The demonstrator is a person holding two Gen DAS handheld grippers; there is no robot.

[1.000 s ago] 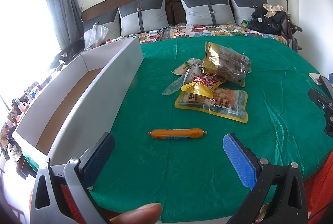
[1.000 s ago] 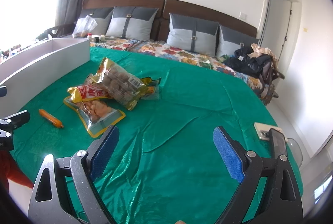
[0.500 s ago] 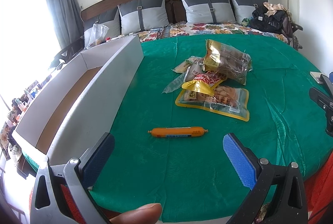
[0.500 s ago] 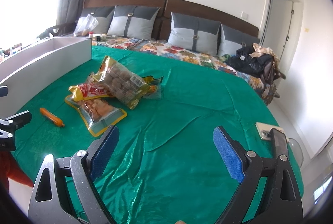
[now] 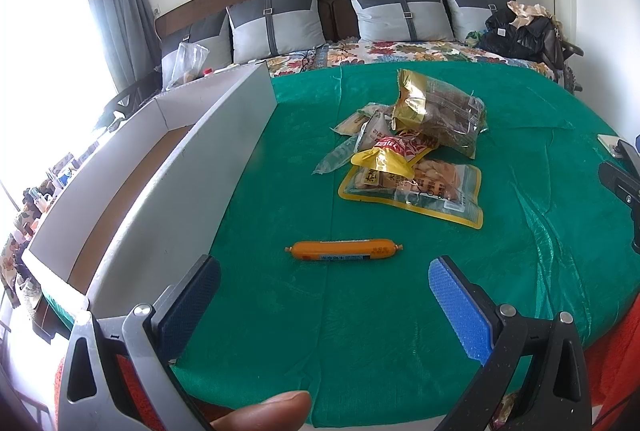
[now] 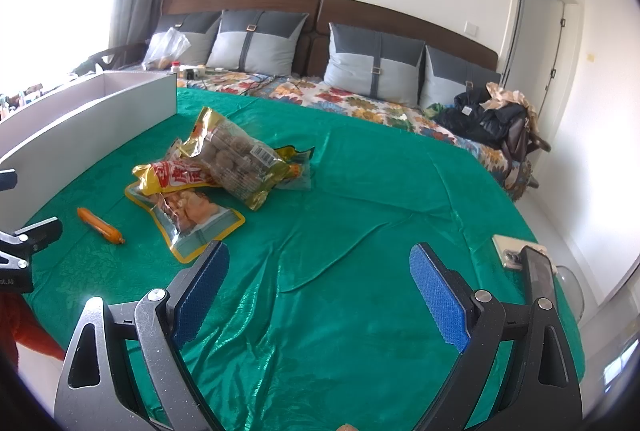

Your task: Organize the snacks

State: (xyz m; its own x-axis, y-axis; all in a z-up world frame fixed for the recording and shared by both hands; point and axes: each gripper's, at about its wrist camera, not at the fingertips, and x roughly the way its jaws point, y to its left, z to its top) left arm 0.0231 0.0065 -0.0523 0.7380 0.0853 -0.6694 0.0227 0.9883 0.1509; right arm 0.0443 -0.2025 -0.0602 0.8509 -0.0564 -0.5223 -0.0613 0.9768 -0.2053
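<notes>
An orange sausage stick lies alone on the green bedspread, just ahead of my open, empty left gripper; it also shows in the right wrist view. Behind it sits a pile of snack bags: a yellow-edged clear pouch, a red-and-yellow bag and a gold bag of brown balls. The same pile shows in the right wrist view. A long white cardboard box stands open at the left. My right gripper is open and empty over bare bedspread.
Grey pillows and a floral sheet lie at the head of the bed. A black bag with clothes sits at the far right. A phone lies near the bed's right edge. A plastic bag sits behind the box.
Both grippers have crept slightly forward toward the snacks. The jaws stay open and nothing on the bed has moved.
</notes>
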